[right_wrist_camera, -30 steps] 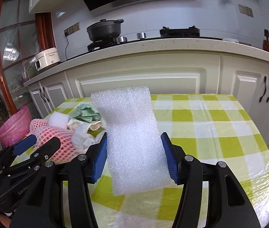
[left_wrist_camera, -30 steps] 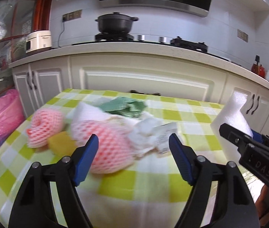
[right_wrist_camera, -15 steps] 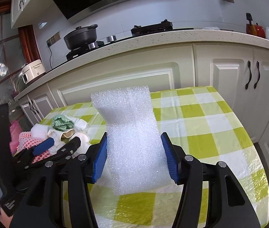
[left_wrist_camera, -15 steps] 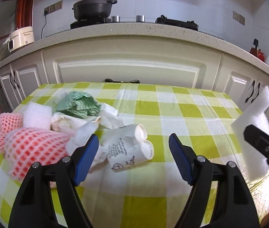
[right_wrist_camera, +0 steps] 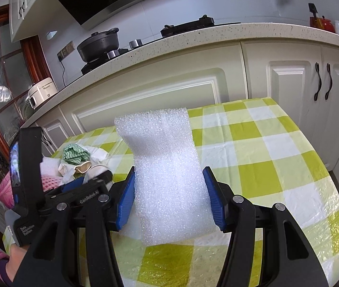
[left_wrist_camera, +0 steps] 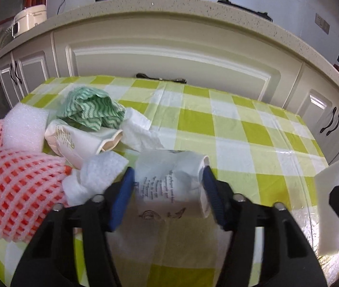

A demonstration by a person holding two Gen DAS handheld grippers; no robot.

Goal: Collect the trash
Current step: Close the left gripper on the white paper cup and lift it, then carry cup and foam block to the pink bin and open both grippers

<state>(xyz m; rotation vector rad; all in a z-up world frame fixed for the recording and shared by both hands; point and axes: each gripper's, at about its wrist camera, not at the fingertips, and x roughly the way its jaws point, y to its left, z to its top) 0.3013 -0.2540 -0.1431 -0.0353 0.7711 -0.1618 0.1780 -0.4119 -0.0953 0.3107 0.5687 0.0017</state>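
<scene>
Your left gripper [left_wrist_camera: 168, 190] has just been closing, and its blue pads [left_wrist_camera: 124, 192] now sit against both sides of a crumpled white paper cup [left_wrist_camera: 169, 181] with dark print, lying on the green-and-white checked tablecloth [left_wrist_camera: 253, 143]. The pads look pressed to the cup, so you have it pinched. Your right gripper [right_wrist_camera: 169, 197] clamps a white foam sheet [right_wrist_camera: 162, 167] that stands upright between its jaws and rises above them; the jaws are about half apart, filled by the sheet. From the left view that same sheet shows at the right edge.

The other trash lies in a heap just left of the cup: a red-and-pink foam net [left_wrist_camera: 13, 191] nearest you, white tissue [left_wrist_camera: 97, 174] touching the left pad, a second squashed paper cup [left_wrist_camera: 80, 143], a green wavy-patterned cloth [left_wrist_camera: 90, 110] on top, and a white foam block [left_wrist_camera: 25, 129] behind the net. Cream kitchen cabinets [left_wrist_camera: 169, 55] run behind the table
</scene>
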